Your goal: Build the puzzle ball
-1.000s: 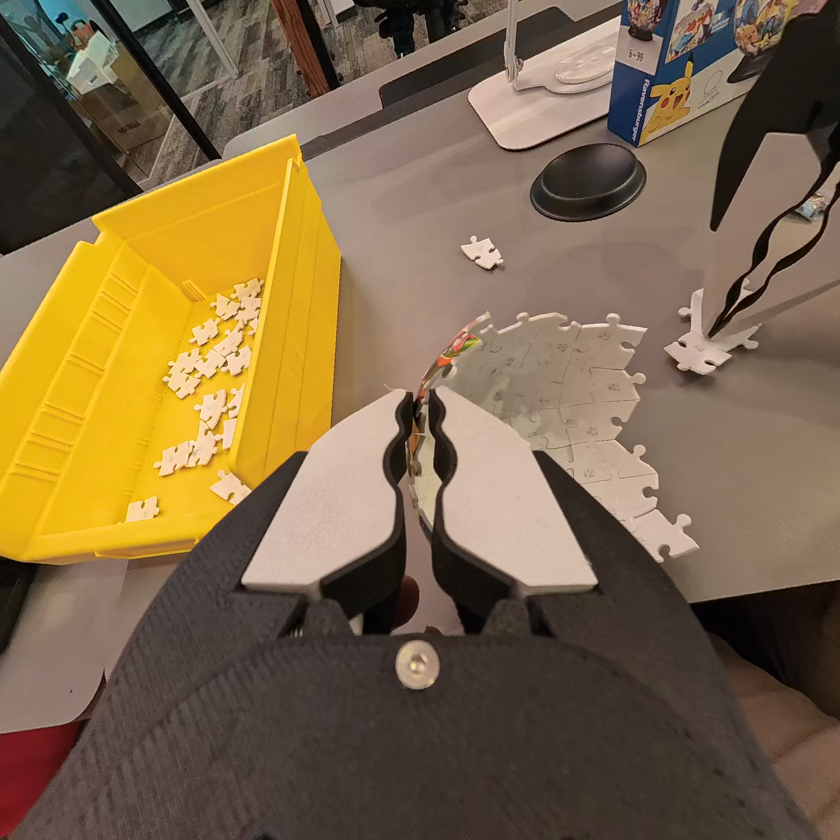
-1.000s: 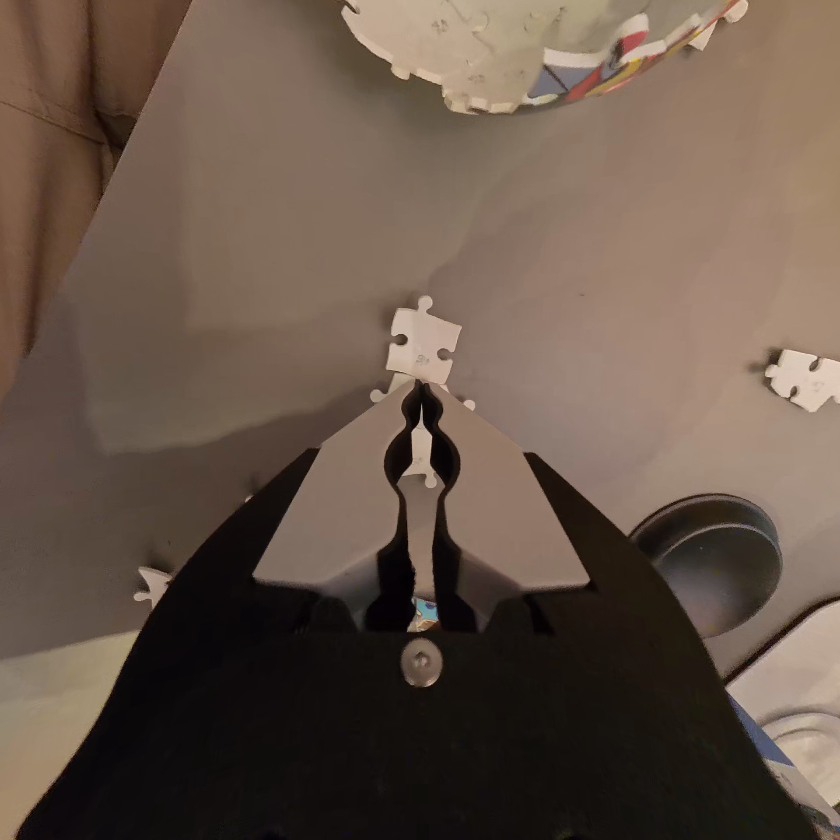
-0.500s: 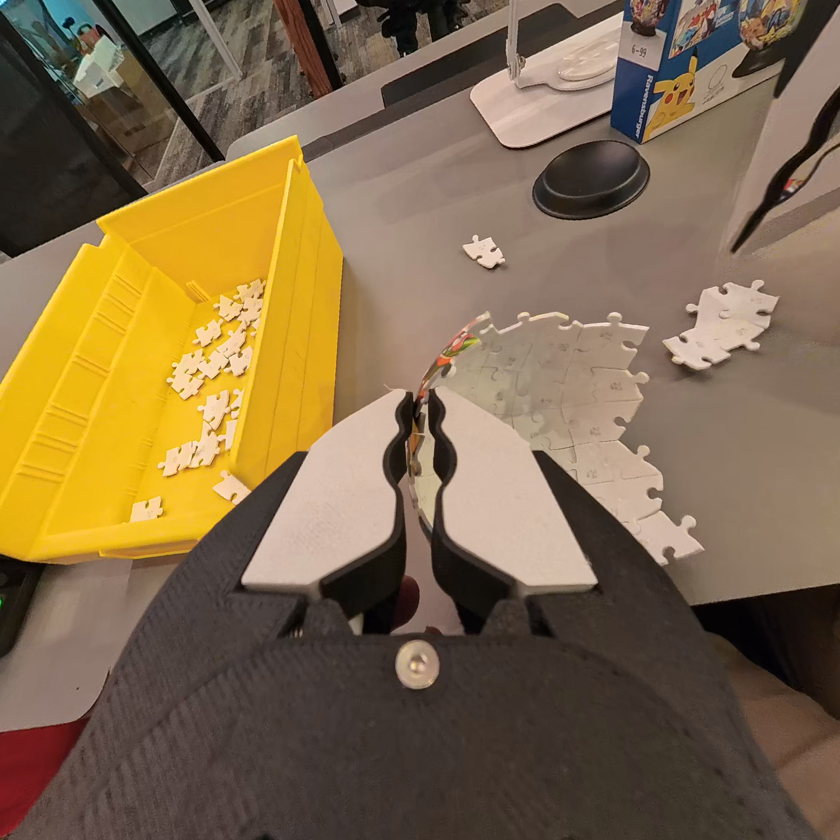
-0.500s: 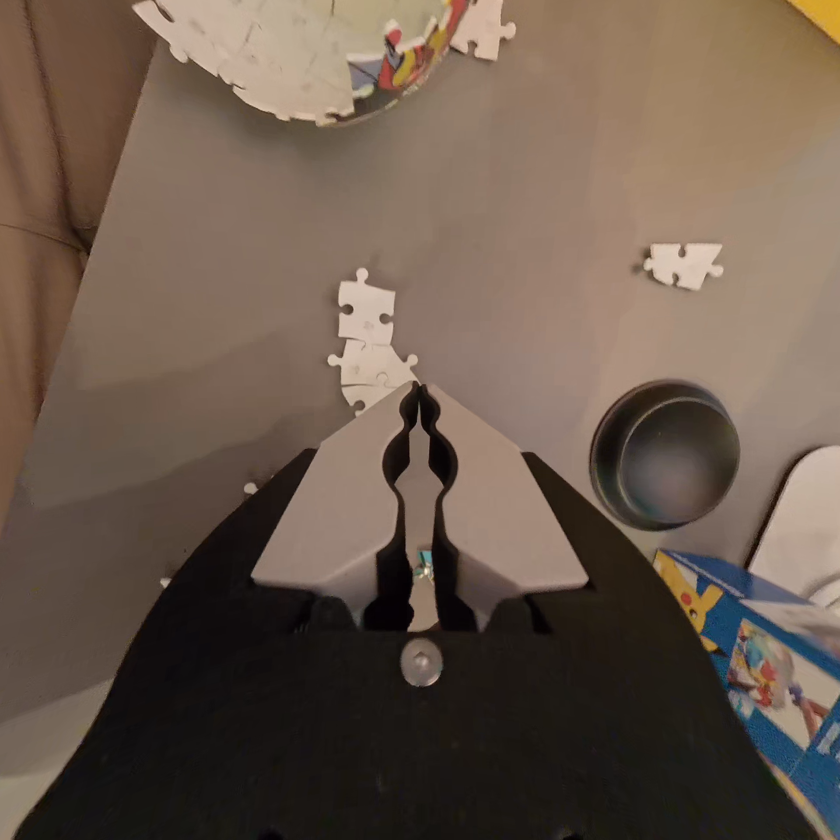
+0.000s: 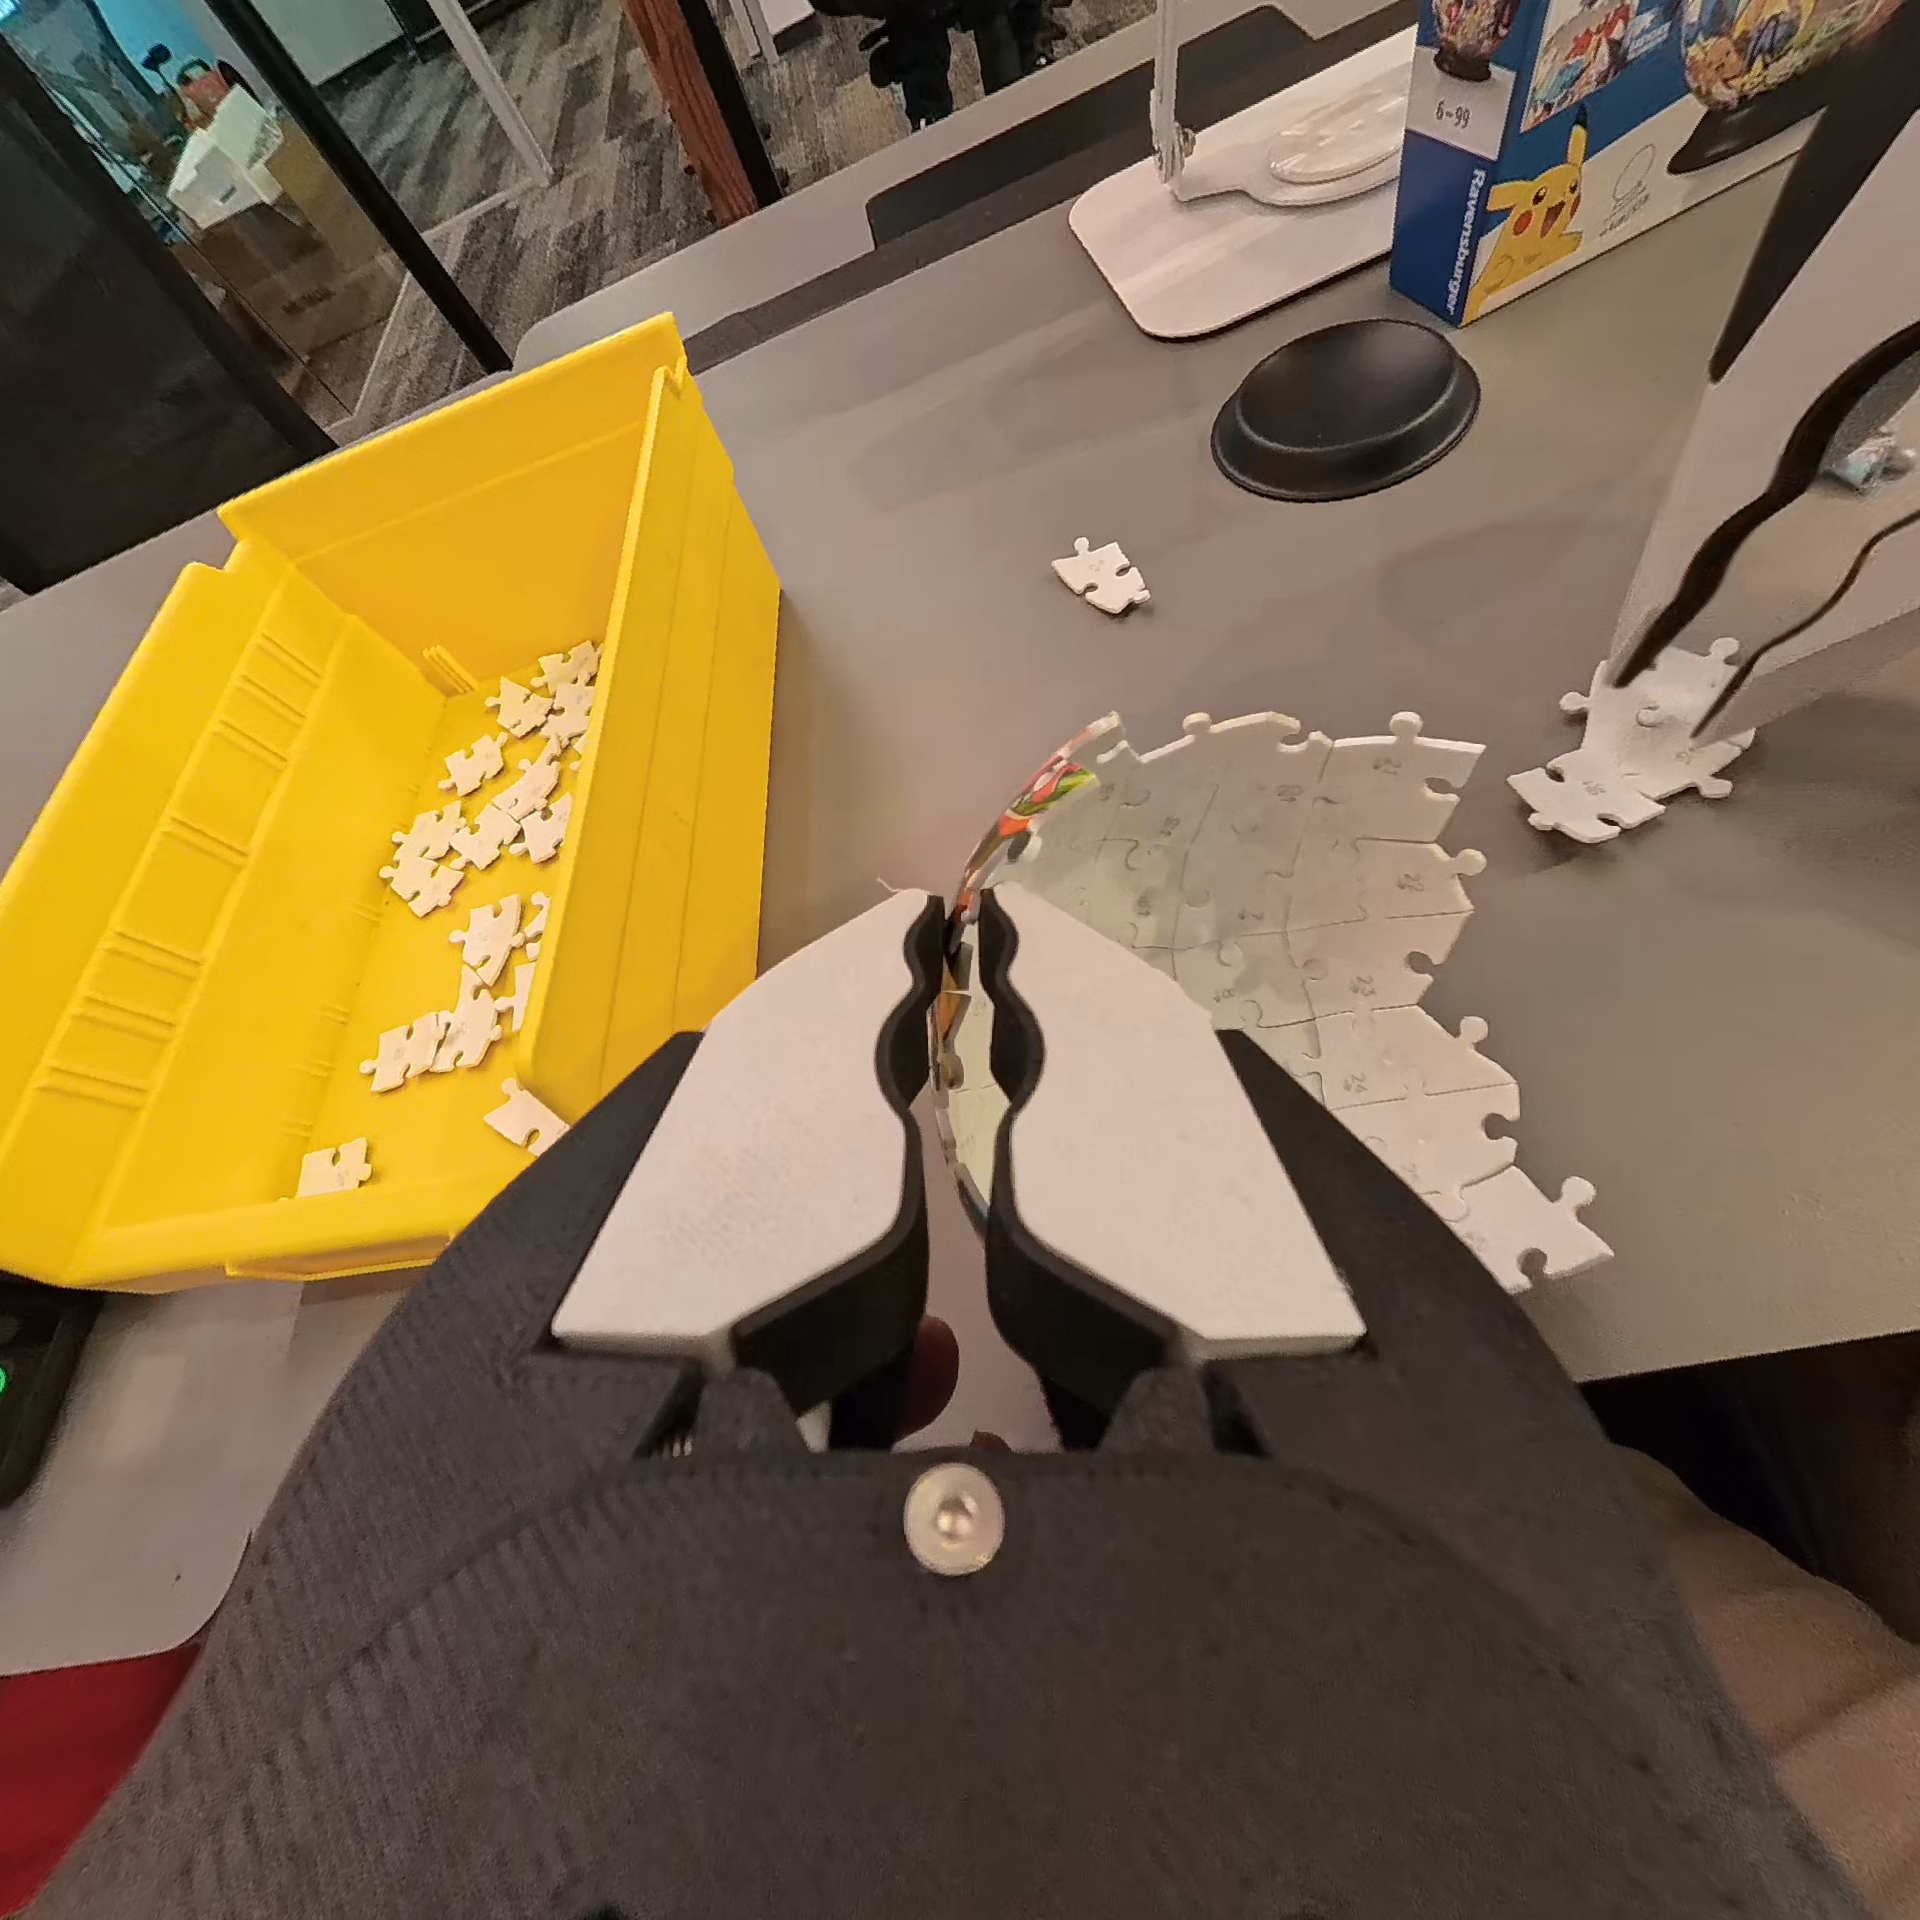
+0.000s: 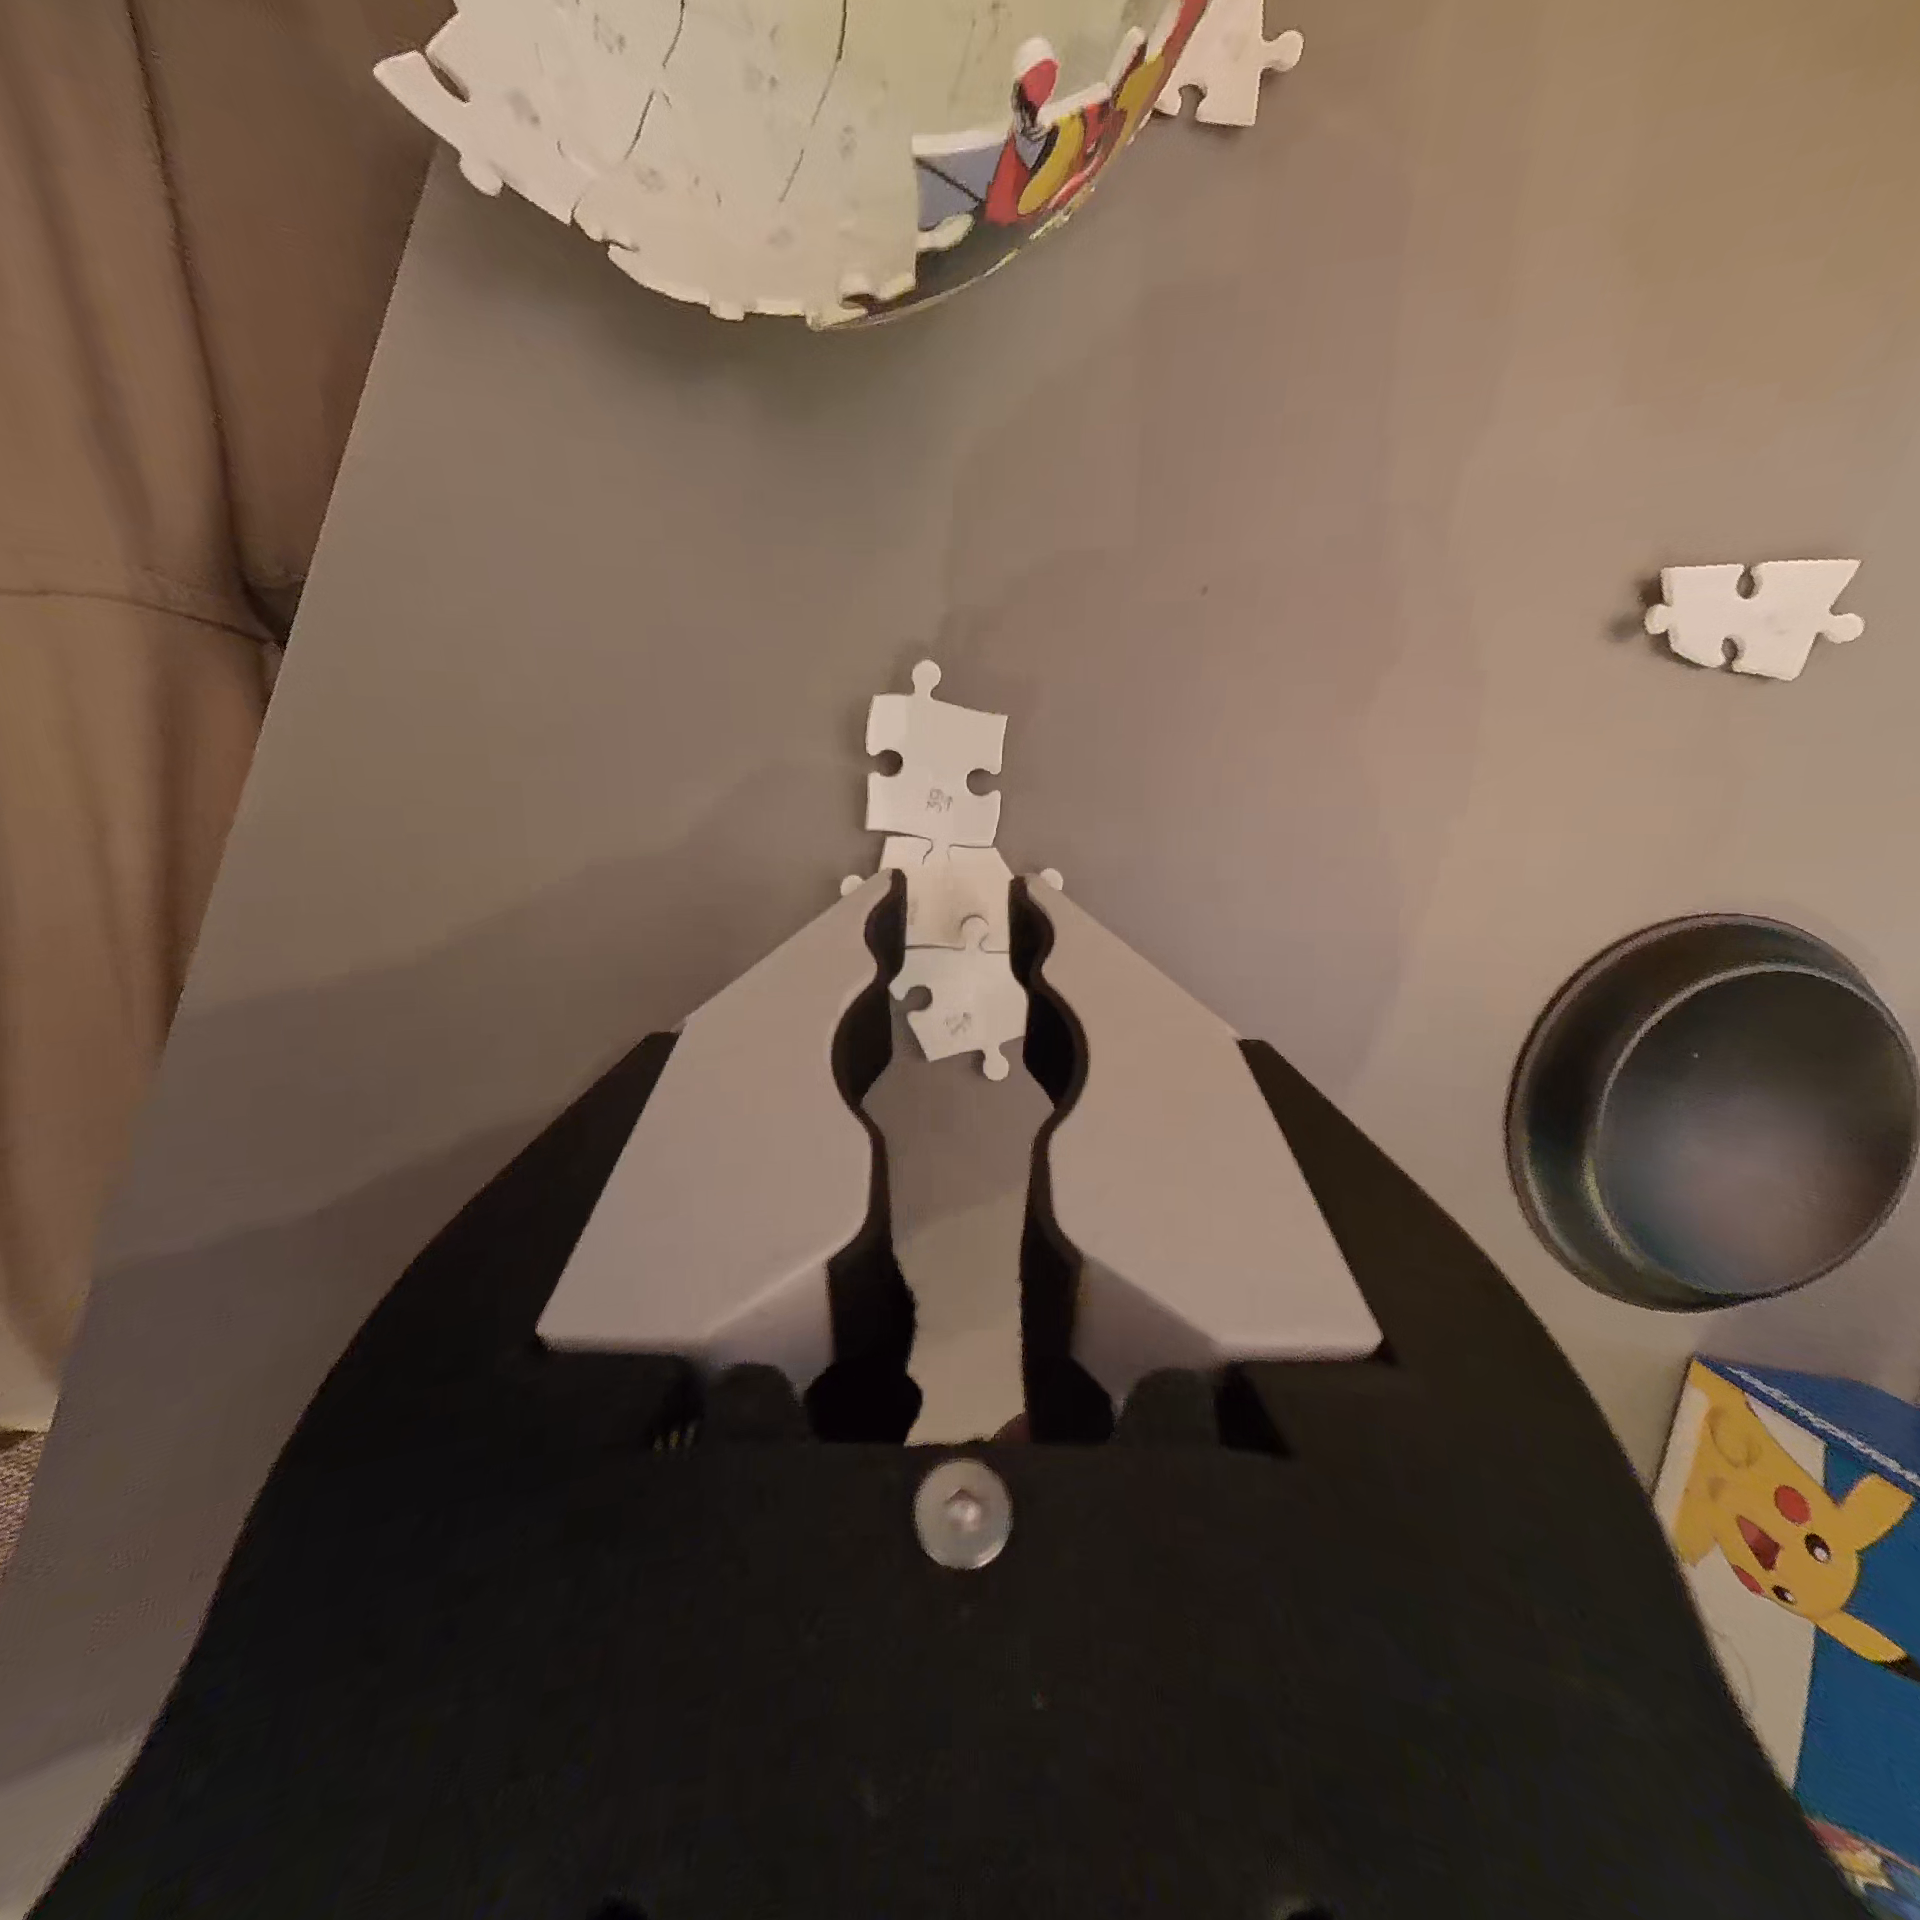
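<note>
The right claw [image 6: 956,894] has dropped back and parted, straddling the joined white pieces [image 6: 940,831] mid-frame on the worktop [image 6: 1247,468]; the left claw [image 5: 961,914] stays clamped on the half-built puzzle ball's [image 5: 1299,914] rim.

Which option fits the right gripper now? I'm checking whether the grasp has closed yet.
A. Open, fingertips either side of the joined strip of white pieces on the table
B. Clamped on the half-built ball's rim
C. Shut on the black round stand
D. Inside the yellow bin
A: the right gripper shows a clear gap between its fingertips, which straddle the joined strip of white pieces lying flat on the table.
</note>
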### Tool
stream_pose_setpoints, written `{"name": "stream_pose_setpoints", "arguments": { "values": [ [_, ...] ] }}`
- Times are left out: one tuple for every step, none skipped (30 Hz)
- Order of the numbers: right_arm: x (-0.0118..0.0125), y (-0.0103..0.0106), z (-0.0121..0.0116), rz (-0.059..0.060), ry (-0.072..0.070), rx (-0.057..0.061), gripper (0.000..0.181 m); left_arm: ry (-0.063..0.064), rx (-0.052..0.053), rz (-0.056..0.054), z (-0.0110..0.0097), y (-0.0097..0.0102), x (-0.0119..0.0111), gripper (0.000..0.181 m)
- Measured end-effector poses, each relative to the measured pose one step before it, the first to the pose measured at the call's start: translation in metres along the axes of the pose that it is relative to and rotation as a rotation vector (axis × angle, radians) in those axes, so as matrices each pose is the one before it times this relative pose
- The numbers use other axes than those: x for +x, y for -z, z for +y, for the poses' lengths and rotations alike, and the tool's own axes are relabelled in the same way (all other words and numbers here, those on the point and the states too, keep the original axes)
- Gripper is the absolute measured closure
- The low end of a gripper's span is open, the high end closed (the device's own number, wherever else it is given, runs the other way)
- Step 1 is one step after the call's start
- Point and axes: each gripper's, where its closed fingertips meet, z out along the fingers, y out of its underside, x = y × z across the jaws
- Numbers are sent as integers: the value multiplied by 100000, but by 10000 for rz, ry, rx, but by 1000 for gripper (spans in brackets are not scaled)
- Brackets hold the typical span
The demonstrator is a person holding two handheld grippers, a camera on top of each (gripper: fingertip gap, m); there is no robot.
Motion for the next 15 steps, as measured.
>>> {"name": "stream_pose_setpoints", "arguments": {
  "values": [
    [63, -162, -20, -6, -33, -45, 161, -8, 0, 2, -2, 3, 7, 175],
    [128, -131, 0, 17, -65, -39, 159, -2, 0, -2, 9, 20, 3, 175],
    [137, -94, -11, 1, -103, -17, 156, 9, -2, 0, 15, 15, -6, 175],
    [50, -95, -43, -39, -77, 9, 153, 2, 0, 1, 8, 6, -9, 175],
    [-13, -70, -91, -43, -3, 40, 151, -2, -1, 0, -3, -11, -10, 175],
    [-54, -74, -103, -40, 31, 32, 150, 5, 3, 2, 6, -10, 0, 175],
    [-41, -117, -76, -28, 32, -21, 149, 5, 2, 1, -6, -12, -4, 175],
    [-50, -141, -60, -9, 67, -36, 147, -3, 3, 2, -4, -26, -3, 175],
    [-12, -147, -94, 10, 62, -17, 146, -2, -2, 4, -5, -5, 15, 175],
    [-47, -154, -128, -28, 18, -4, 145, -1, 0, 5, -5, -8, 7, 175],
    [-55, -157, -135, -33, 14, 1, 144, -4, -2, 0, 8, 2, 19, 175],
    [-51, -192, -117, -22, 31, -3, 142, -6, -1, -4, -3, 6, 9, 175],
    [-135, -223, -69, -61, 42, -32, 142, -2, -1, -3, 5, 12, 4, 175],
    [-120, -258, -6, -50, 52, -62, 142, -2, -1, -1, -1, 3, 6, 175],
    [-86, -221, -22, -36, 29, -26, 142, -4, -3, -2, 3, 2, -5, 175]
  ]
}}
